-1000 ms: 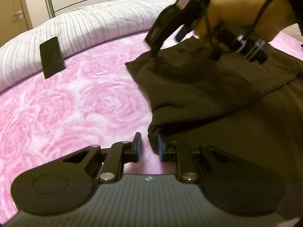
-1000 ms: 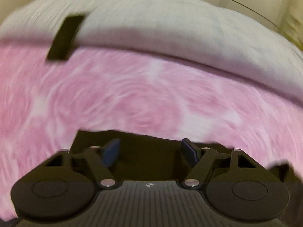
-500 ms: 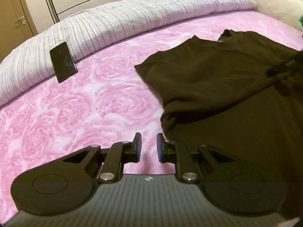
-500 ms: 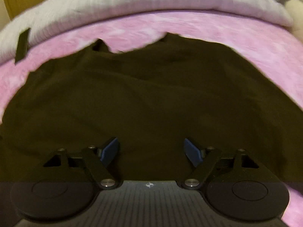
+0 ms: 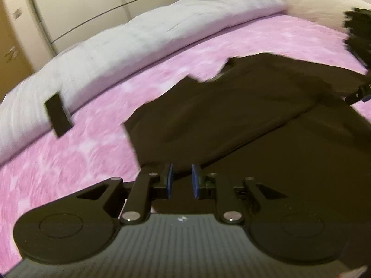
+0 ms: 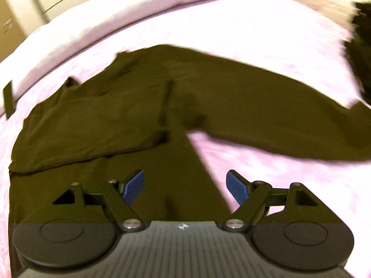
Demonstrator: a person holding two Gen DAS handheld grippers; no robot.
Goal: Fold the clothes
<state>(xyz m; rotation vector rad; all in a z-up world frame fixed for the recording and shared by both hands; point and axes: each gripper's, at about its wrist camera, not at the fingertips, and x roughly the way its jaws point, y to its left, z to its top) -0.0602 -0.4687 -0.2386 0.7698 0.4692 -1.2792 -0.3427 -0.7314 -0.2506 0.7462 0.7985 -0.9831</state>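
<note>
A dark brown long-sleeved garment (image 5: 231, 115) lies spread on the pink rose-patterned bedcover (image 5: 69, 162). In the right wrist view its left sleeve (image 6: 92, 127) is folded over the body, and the other sleeve (image 6: 278, 115) stretches out to the right. My left gripper (image 5: 180, 180) hovers above the garment's left edge. Only a narrow gap shows between its blue pads and nothing is in it. My right gripper (image 6: 185, 185) hangs wide open over the lower body of the garment, where cloth meets bedcover, and holds nothing. Both views are motion-blurred.
A black phone (image 5: 58, 115) leans against the rolled pale striped duvet (image 5: 139, 39) at the far left. A cream pillow (image 5: 313, 7) and a dark fuzzy item (image 5: 359, 34) sit at the far right. Wardrobe doors (image 5: 92, 4) stand behind the bed.
The right gripper swept from the garment's far left edge back across to its right side, with its jaws a little wider. The left gripper rose and shifted over the garment's edge.
</note>
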